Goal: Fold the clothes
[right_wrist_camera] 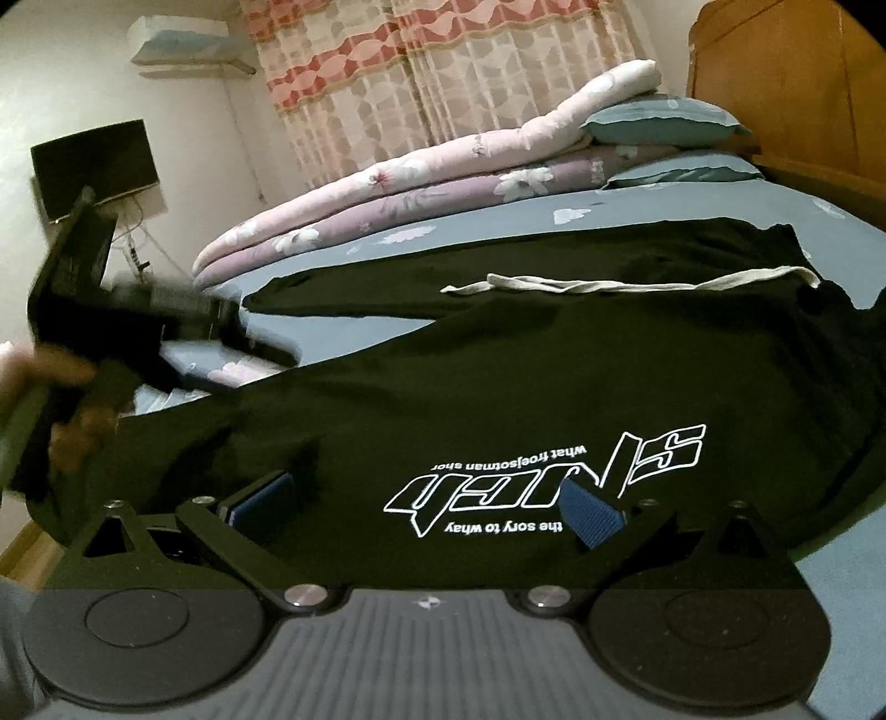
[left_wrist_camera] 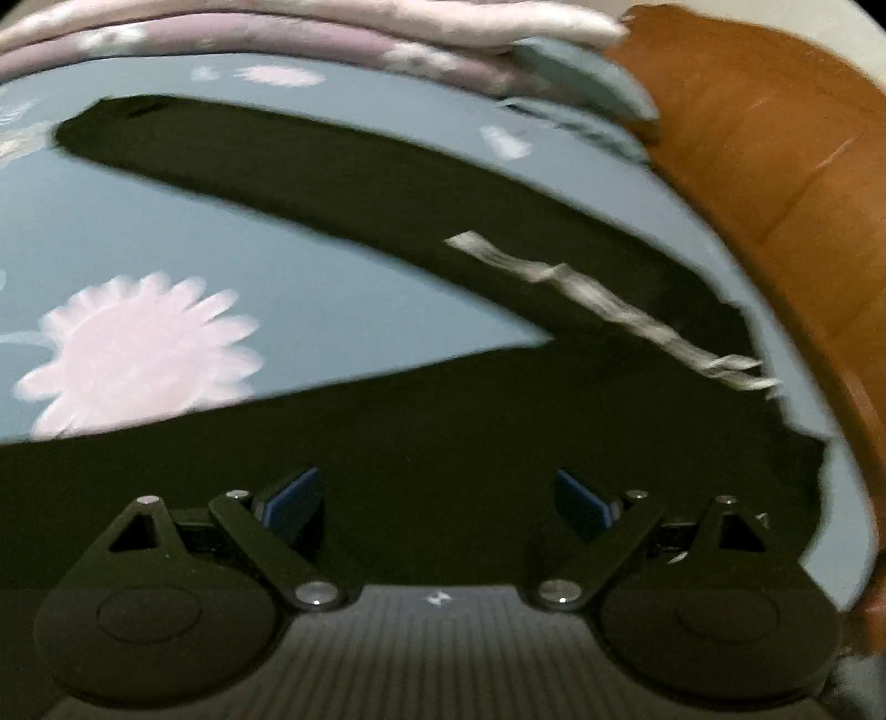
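Observation:
A black garment (left_wrist_camera: 343, 194) with two legs lies spread flat on the blue flowered bedsheet (left_wrist_camera: 166, 232). Its pale drawstring (left_wrist_camera: 603, 304) trails across the waist end at the right. My left gripper (left_wrist_camera: 437, 498) hovers open just over the near leg, nothing between its blue pads (left_wrist_camera: 293, 498). In the right wrist view the same black garment (right_wrist_camera: 498, 376) shows a white printed logo (right_wrist_camera: 548, 471) and the drawstring (right_wrist_camera: 637, 279). My right gripper (right_wrist_camera: 423, 507) is open low over the logo area, holding nothing. A blurred hand (right_wrist_camera: 61, 365) holds the left tool at the left edge.
Folded pink and purple quilts (right_wrist_camera: 421, 183) and blue pillows (right_wrist_camera: 664, 124) are stacked along the far side of the bed. A wooden headboard (left_wrist_camera: 775, 194) borders the right. A wall TV (right_wrist_camera: 94, 160), an air conditioner (right_wrist_camera: 183, 47) and curtains (right_wrist_camera: 432, 72) stand beyond.

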The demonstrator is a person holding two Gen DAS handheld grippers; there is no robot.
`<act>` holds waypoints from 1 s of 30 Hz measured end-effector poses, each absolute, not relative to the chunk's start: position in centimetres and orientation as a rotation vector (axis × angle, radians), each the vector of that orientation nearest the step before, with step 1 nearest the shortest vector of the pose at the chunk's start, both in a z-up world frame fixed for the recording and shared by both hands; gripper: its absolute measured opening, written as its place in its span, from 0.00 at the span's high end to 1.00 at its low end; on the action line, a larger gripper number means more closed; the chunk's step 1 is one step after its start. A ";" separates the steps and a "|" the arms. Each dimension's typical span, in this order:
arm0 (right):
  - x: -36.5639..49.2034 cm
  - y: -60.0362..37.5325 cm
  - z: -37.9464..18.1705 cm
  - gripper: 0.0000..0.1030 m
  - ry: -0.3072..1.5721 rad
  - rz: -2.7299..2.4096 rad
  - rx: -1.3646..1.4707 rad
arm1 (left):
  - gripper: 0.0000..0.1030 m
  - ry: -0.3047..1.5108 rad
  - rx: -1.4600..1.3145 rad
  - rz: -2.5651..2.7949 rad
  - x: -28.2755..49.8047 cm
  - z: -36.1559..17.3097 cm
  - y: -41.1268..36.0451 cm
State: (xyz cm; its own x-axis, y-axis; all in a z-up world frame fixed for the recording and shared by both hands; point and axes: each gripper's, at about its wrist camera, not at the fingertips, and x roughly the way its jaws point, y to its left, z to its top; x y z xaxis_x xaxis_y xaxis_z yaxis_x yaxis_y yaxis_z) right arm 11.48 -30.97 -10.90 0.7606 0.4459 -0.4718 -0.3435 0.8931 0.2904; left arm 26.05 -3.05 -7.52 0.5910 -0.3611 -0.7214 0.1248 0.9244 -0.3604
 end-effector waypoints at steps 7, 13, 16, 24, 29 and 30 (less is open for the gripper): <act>11.6 -30.9 -11.1 0.00 0.582 0.432 0.190 | 0.11 0.888 -0.400 -0.565 30.6 -5.7 -9.0; 11.8 -31.3 -11.2 0.00 0.593 0.436 0.216 | 0.11 0.955 -0.464 -0.617 35.2 -9.0 -12.4; 11.9 -31.5 -11.2 0.00 0.598 0.444 0.229 | 0.11 0.955 -0.467 -0.581 36.4 -10.5 -12.5; 12.0 -31.9 -11.4 0.00 0.603 0.458 0.256 | 0.11 0.916 -0.496 -0.441 37.7 -11.3 -9.7; 12.0 -31.8 -11.3 0.00 0.600 0.462 0.266 | 0.11 0.884 -0.528 -0.473 37.0 -9.9 -9.4; 12.0 -31.8 -11.4 0.00 0.600 0.463 0.270 | 0.11 0.871 -0.544 -0.493 36.8 -9.7 -9.6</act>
State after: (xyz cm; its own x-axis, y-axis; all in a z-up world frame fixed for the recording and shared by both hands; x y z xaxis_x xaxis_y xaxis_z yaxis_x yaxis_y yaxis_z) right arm 12.03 -31.80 -11.35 0.7278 0.4916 -0.4782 -0.3379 0.8638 0.3737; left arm 36.79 -9.57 -9.66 0.5509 -0.6059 -0.5740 0.1810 0.7581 -0.6265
